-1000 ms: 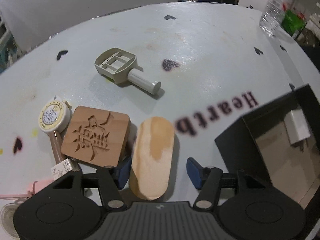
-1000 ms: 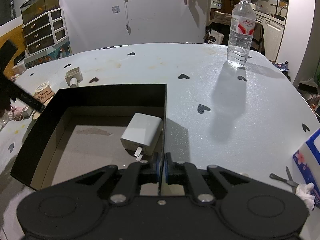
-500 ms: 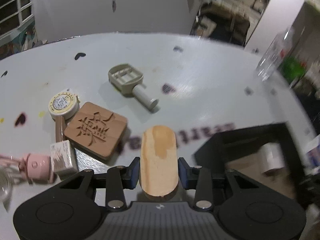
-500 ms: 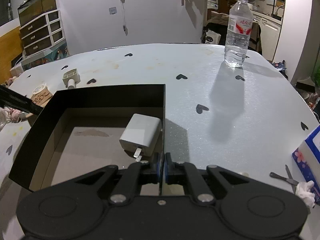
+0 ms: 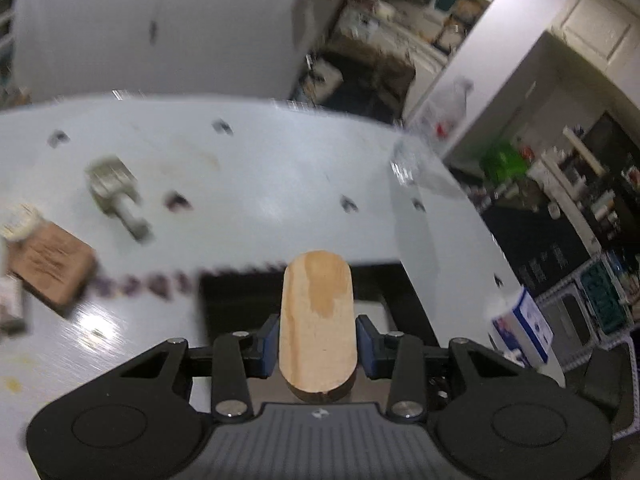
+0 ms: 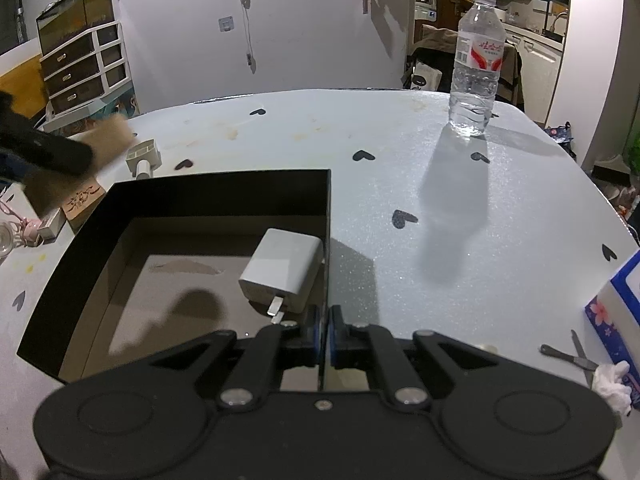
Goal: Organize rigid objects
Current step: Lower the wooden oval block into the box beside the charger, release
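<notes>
While the left gripper (image 5: 317,338) carries the oval wooden block (image 5: 318,320) off the table, we see its blue pads (image 5: 270,342) pressed against the block's two long sides; the jaws closed onto it within the last second and are now clamped. Seen from the left wrist, the block stands lengthwise between the fingers, its rounded far end over the near wall of the black box (image 5: 240,296). From the right wrist, the same block appears as a blurred tan shape at far left (image 6: 76,164), above the table and just outside the box's left wall.

We find the right gripper (image 6: 324,336) with its jaws together on the thin right wall of the black box (image 6: 200,192), one finger inside and one outside. Within the box, a white charger (image 6: 282,270) lies against that right wall, its metal prongs pointing toward the camera.

On the white table (image 6: 400,160), printed with small black hearts, we note the remaining items left of the box: a carved wooden square (image 5: 50,266), a grey handled tool (image 5: 116,194) and a round white tape measure (image 5: 20,220), all blurred in the left view. A clear water bottle (image 6: 476,68) stands upright at the table's far right. Near the right edge lie a blue tissue box (image 6: 616,312), small metal scissors (image 6: 568,354) and a crumpled white tissue (image 6: 612,386).
</notes>
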`<state>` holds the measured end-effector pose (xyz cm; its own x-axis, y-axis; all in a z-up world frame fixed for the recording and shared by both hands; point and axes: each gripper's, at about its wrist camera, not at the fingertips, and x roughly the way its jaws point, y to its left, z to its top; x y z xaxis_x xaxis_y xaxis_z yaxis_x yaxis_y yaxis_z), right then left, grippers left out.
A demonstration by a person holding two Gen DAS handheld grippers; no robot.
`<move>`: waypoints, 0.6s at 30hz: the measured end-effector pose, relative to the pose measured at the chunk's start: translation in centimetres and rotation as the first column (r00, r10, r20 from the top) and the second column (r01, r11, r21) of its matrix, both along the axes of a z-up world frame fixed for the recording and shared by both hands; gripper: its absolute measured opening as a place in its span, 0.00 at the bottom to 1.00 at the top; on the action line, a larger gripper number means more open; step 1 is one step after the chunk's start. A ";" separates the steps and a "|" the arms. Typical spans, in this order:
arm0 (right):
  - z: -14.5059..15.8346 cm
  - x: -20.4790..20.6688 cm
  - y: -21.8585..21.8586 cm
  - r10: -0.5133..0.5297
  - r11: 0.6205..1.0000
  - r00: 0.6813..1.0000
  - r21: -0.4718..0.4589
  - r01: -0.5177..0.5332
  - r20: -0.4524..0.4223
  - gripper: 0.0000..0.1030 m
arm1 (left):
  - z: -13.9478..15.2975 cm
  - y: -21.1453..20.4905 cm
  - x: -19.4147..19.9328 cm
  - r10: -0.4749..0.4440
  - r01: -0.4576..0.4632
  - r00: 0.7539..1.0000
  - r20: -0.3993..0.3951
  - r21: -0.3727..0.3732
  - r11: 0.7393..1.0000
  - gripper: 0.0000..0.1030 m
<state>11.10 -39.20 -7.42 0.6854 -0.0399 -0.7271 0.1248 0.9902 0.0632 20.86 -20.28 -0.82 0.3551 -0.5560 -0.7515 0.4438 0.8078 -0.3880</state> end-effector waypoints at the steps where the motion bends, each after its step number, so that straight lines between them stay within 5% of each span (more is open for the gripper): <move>1: 0.0 0.0 0.0 0.000 1.000 1.000 -0.001 0.000 0.000 0.05 | -0.6 -0.9 0.0 -0.008 0.008 1.000 -0.019 0.012 1.000 0.39; 11: 0.0 -0.1 0.1 0.003 1.000 1.000 -0.009 -0.003 0.002 0.05 | -6.4 -5.8 1.2 0.057 -0.053 0.998 -0.023 0.150 0.987 0.39; 18: -0.1 -0.2 0.1 0.005 1.000 1.000 -0.009 -0.005 0.005 0.05 | -7.7 -6.9 1.6 0.062 -0.053 0.997 -0.054 0.151 0.987 0.39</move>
